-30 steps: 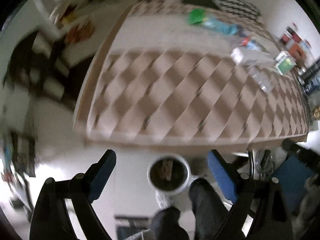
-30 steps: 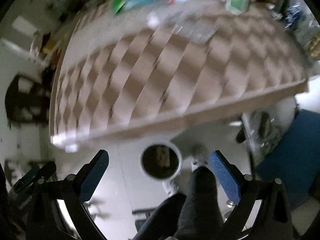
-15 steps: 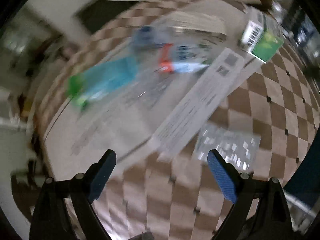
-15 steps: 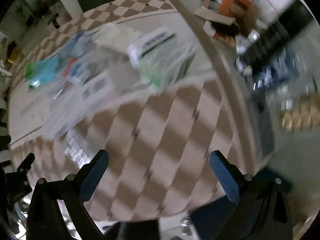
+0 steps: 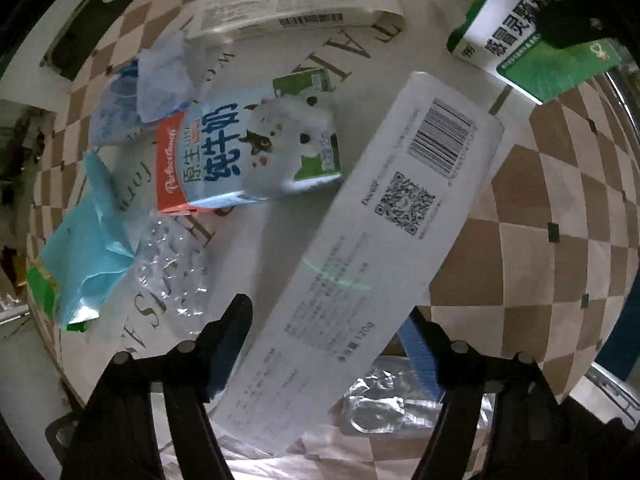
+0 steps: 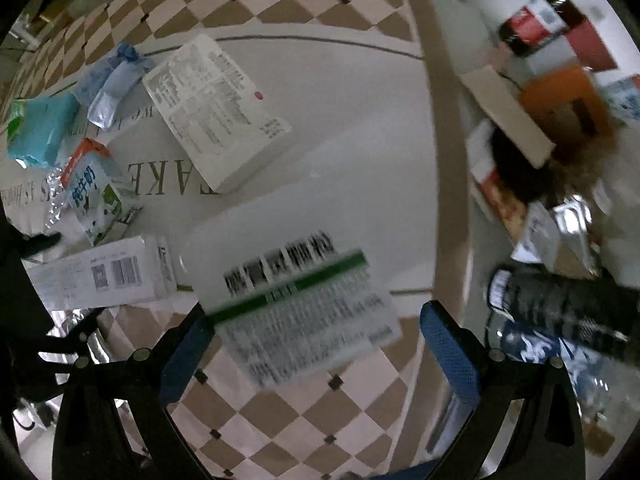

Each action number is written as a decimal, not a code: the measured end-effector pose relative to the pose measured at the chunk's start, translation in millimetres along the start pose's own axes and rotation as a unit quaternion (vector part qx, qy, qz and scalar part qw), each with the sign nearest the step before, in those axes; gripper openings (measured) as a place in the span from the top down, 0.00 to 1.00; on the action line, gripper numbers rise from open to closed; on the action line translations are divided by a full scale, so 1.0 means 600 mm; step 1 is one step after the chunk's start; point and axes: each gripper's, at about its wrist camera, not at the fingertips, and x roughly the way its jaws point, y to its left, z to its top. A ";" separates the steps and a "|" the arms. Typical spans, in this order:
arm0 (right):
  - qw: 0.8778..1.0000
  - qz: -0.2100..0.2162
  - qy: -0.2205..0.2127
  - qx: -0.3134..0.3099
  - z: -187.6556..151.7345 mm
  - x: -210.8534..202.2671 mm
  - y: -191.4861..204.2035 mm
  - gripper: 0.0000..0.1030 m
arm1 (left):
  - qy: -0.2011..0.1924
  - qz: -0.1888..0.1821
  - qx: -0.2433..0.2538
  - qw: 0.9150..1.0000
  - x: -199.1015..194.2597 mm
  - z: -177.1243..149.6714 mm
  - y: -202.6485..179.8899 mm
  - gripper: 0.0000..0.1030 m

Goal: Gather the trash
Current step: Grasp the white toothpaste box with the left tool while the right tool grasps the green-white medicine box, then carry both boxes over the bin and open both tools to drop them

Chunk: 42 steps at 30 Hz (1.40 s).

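Left wrist view showed the left gripper (image 5: 326,344) pointing down at the checkered tablecloth (image 5: 560,240), its jaws closing around the near end of a long white cardboard box with a barcode and QR code (image 5: 384,240); whether the pads touched it could not be told. A crumpled silver blister sheet (image 5: 384,408) lay beneath the box. Beyond the jaws lay a blue-and-white milk carton with a red end (image 5: 248,152), with a torn turquoise wrapper (image 5: 88,248) to their left. In the right wrist view, the right gripper (image 6: 312,344) had its jaws spread, with a blurred green-and-white medicine box (image 6: 304,312) between them, apparently untouched.
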 end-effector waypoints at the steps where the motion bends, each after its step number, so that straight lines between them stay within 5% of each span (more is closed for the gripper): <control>1: 1.000 0.003 0.005 0.000 0.005 0.007 0.001 0.01 | 0.000 -0.011 0.003 1.000 0.001 0.001 -0.001 0.39; 13: 1.000 0.022 0.011 0.019 0.035 0.044 -0.003 0.12 | -0.008 -0.022 -0.012 1.000 -0.008 -0.006 0.003 0.50; 24: 0.998 0.019 -0.018 0.055 0.003 -0.005 -0.010 0.13 | -0.037 0.004 -0.105 0.994 -0.069 -0.077 0.042 0.54; 34: 0.990 0.053 -0.079 0.103 -0.082 -0.087 0.049 0.14 | -0.111 0.018 -0.238 0.965 -0.173 -0.258 0.066 0.54; 42: 0.975 0.082 -0.152 0.138 -0.266 -0.165 0.189 0.14 | -0.161 0.017 -0.307 0.938 -0.216 -0.473 0.043 0.54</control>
